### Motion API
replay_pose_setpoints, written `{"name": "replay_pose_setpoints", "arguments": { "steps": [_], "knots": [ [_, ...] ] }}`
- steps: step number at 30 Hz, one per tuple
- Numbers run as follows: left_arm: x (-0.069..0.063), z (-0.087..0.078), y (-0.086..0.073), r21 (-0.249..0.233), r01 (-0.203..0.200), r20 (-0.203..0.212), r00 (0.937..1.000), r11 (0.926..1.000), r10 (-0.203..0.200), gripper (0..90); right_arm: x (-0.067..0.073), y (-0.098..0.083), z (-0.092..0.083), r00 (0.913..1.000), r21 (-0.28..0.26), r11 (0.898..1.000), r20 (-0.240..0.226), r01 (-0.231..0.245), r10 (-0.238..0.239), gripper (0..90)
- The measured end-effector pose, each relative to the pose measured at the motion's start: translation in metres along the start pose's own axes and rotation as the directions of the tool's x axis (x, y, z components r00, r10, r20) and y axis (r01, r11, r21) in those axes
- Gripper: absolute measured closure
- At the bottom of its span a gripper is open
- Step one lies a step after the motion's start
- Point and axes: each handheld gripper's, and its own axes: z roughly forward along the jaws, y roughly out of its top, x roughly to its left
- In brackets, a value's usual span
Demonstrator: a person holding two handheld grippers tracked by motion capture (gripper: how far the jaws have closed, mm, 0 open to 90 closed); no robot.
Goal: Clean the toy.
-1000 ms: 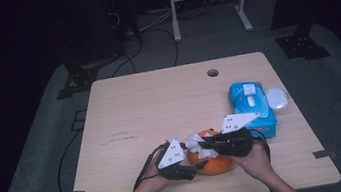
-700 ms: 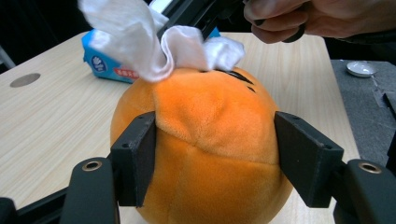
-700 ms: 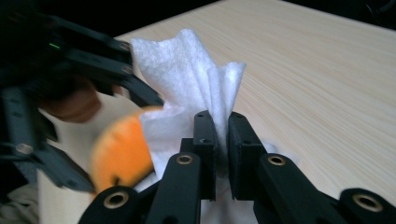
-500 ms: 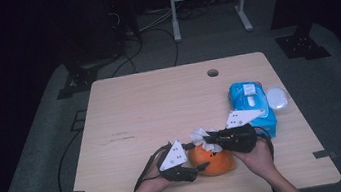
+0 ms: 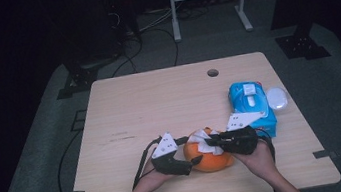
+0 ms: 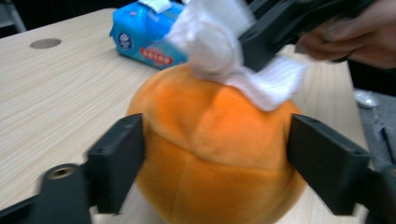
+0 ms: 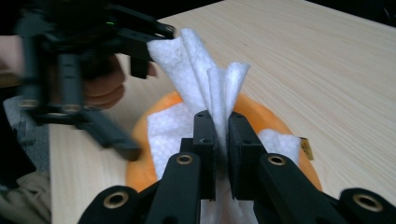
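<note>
An orange plush ball (image 5: 212,158) sits near the table's front edge. My left gripper (image 6: 215,140) reaches round it from the left; its jaws have just been opening and now stand open on either side of the ball (image 6: 215,154). A white wipe (image 7: 196,70) is draped over the top of the ball (image 7: 275,126), and my right gripper (image 7: 222,126) is shut on its bunched folds. From above, the right gripper (image 5: 215,142) comes in from the right over the ball, with the left gripper (image 5: 195,162) at the ball's left side.
A blue pack of wipes (image 5: 250,105) lies at the right of the table, with a white oval lid-like object (image 5: 277,97) beside it. A round cable hole (image 5: 212,73) is at the back. Both hands rest at the front edge.
My right gripper has drawn the wipe a little to the left, onto the top of the ball. The left gripper's jaws stand wider around the ball than before.
</note>
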Motion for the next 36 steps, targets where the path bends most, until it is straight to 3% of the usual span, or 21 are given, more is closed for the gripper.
{"name": "replay_pose_setpoints", "arguments": {
  "steps": [3,6,9,12,13,15,21,22,26,27,28,29,32,33,36],
  "knots": [
    [-0.003,0.002,0.001,0.002,-0.011,-0.004,0.9999,0.9999,0.011,17.2,-0.008,-0.002,-0.001,0.9995,-0.011,0.999,0.009,-0.031,0.031,82.3],
    [-0.003,0.002,0.001,0.001,-0.013,-0.019,0.9997,0.9999,0.013,29.4,-0.010,-0.002,-0.002,0.9993,-0.012,0.999,0.013,-0.034,0.034,82.3],
    [-0.002,0.002,0.001,0.005,-0.013,-0.037,0.9992,0.9999,0.013,34.5,-0.008,-0.001,-0.003,0.9991,-0.019,0.999,0.015,-0.040,0.041,82.3],
    [-0.002,0.003,0.001,-0.004,0.013,-0.043,0.9990,0.9999,-0.013,37.2,0.004,0.006,-0.003,0.9995,-0.031,0.999,-0.024,-0.022,0.021,82.3],
    [-0.001,0.003,0.002,-0.003,0.016,-0.047,0.9988,0.9999,-0.016,37.6,0.016,0.010,0.002,0.9990,-0.015,1.000,-0.037,0.026,-0.027,82.3],
    [0.000,0.003,0.001,0.004,0.012,-0.048,0.9988,0.9999,-0.012,37.7,0.019,0.010,0.004,0.9987,-0.006,0.999,-0.032,0.041,-0.041,82.3],
    [0.011,-0.003,-0.005,0.011,0.079,-0.038,0.9962,0.9968,-0.079,37.4,0.001,-0.002,0.000,0.9997,0.013,1.000,-0.024,-0.008,0.009,82.5],
    [0.014,-0.004,-0.007,0.008,0.099,-0.034,0.9945,0.9951,-0.099,36.8,-0.008,-0.008,-0.006,0.9995,0.023,0.999,0.011,-0.030,0.030,82.5],
    [0.014,-0.003,-0.005,0.003,0.109,-0.027,0.9937,0.9940,-0.109,33.4,-0.011,-0.009,-0.009,0.9988,0.023,0.999,0.026,-0.042,0.041,82.4],
    [0.014,-0.004,-0.003,-0.006,0.108,-0.031,0.9937,0.9942,-0.108,25.8,-0.007,-0.009,-0.007,0.9991,0.037,0.999,0.035,-0.025,0.024,82.4],
    [0.014,-0.004,-0.003,-0.006,0.108,-0.031,0.9937,0.9942,-0.108,24.5,-0.006,-0.008,-0.005,0.9992,0.041,0.999,0.036,-0.017,0.016,82.4],
    [0.012,-0.007,0.000,-0.024,0.072,-0.031,0.9969,0.9971,-0.073,25.0,-0.005,-0.008,-0.004,0.9995,0.044,0.999,0.028,-0.016,0.014,82.4],
    [0.009,-0.006,0.002,-0.008,0.035,-0.046,0.9983,0.9994,-0.035,32.0,-0.004,-0.008,-0.002,0.9996,0.047,0.999,0.025,-0.013,0.012,82.4],
    [0.009,-0.006,0.001,-0.007,0.032,-0.049,0.9983,0.9995,-0.032,38.0,-0.003,-0.006,-0.002,0.9996,0.043,0.999,0.027,-0.012,0.011,82.3],
    [0.012,-0.006,-0.001,-0.005,0.055,-0.056,0.9969,0.9985,-0.055,41.9,0.004,-0.002,-0.002,0.9999,0.018,1.000,-0.011,-0.011,0.011,82.3]
  ]
}}
